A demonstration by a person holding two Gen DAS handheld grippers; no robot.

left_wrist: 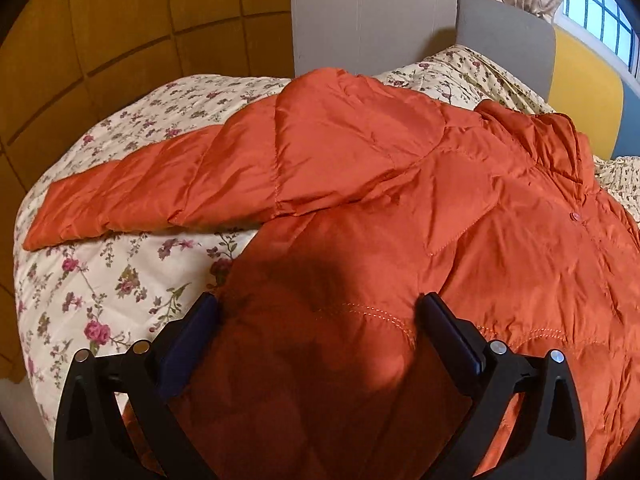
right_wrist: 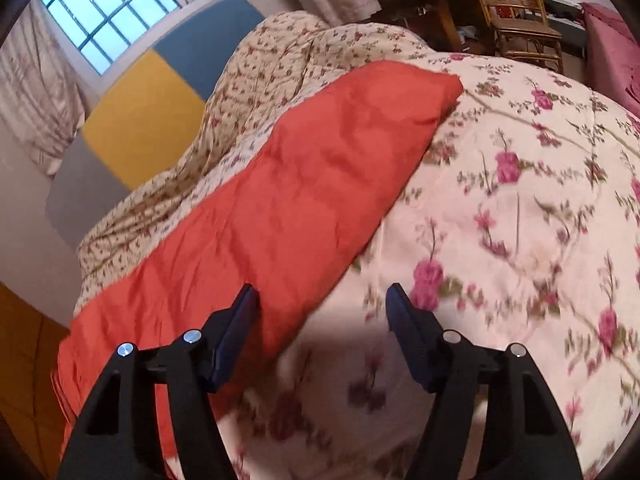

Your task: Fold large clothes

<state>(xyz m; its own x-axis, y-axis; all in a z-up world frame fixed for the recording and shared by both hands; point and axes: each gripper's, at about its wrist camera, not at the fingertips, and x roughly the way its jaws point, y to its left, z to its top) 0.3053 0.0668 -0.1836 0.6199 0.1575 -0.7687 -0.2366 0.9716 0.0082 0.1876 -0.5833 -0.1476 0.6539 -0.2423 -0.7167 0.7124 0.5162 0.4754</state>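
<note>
An orange quilted puffer jacket [left_wrist: 400, 200] lies spread on a floral bedspread [left_wrist: 100, 280]. One sleeve [left_wrist: 140, 196] stretches out to the left. My left gripper [left_wrist: 318, 300] is open, just above the jacket's lower body, with the fabric between its fingers. In the right wrist view the other sleeve [right_wrist: 304, 196] runs diagonally up to its cuff at the upper right. My right gripper [right_wrist: 322, 292] is open over the sleeve's right edge and the bedspread [right_wrist: 520, 220]; its left finger [right_wrist: 236, 328] is over the orange fabric. Neither holds anything.
A crumpled floral quilt [right_wrist: 260, 64] is heaped at the head of the bed. A padded yellow, blue and grey wall panel [right_wrist: 148, 116] and a window [right_wrist: 112, 4] lie behind. A wooden chair [right_wrist: 516, 16] and table stand beyond the bed's far side.
</note>
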